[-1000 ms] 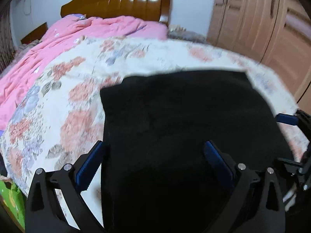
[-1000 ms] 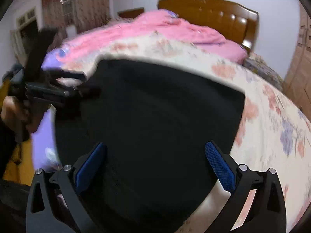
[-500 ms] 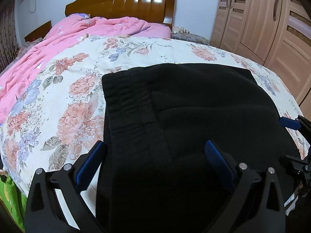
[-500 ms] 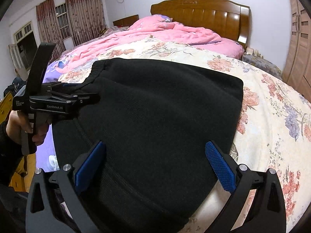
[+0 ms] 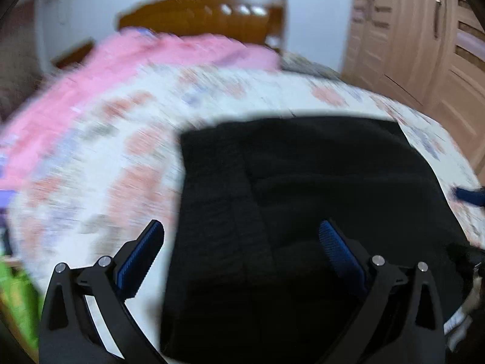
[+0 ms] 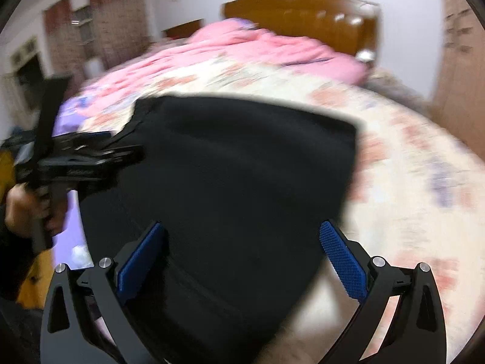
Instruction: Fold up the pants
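The left gripper [image 5: 242, 250] was held with its two blue-padded fingers wide apart, and nothing was caught between them. The right gripper [image 6: 242, 251] was spread in the same way, also empty. Both were held just above the near part of the pants [image 5: 303, 188], and the left gripper was also seen from the right wrist view, gripped by a hand [image 6: 27, 212] at the left edge.

The pants were black and lay folded into a broad, nearly rectangular block on the bed, close to its near edge. The cloth looked thick and soft, like fleece. A ribbed band of gathered fabric ran down the left side of the block in the left wrist view, and the far edge was straight with square corners.

Under the pants a cream bedspread [image 5: 121, 163] with pink and red flowers was spread. A pink quilt [image 6: 257, 45] was bunched further back, before a glossy brown wooden headboard [image 6: 303, 15]. A light wooden wardrobe [image 5: 418, 39] with panelled doors stood on the right. Both views were blurred.
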